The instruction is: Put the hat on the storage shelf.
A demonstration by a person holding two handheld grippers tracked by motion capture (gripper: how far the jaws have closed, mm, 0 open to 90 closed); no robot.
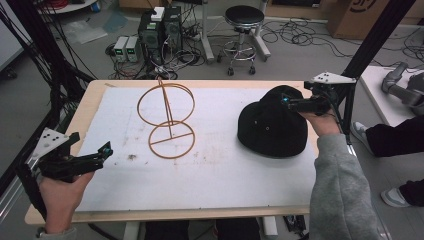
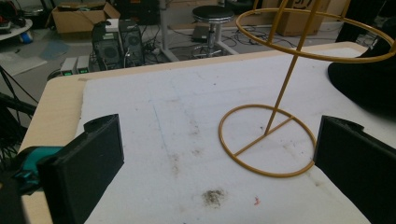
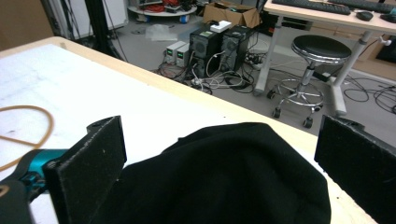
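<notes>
The right gripper [image 3: 219,172] hovers with fingers [image 3: 88,163] spread wide astride the crown of the black fabric bucket hat [image 1: 272,127], which lies directly below and between them at the desk's [image 1: 95,95] right end. The left gripper [image 1: 102,150], fingers equally wide and empty, sits well apart, facing the gold wire hat stand [image 1: 167,120]. Nothing hangs on the stand.
</notes>
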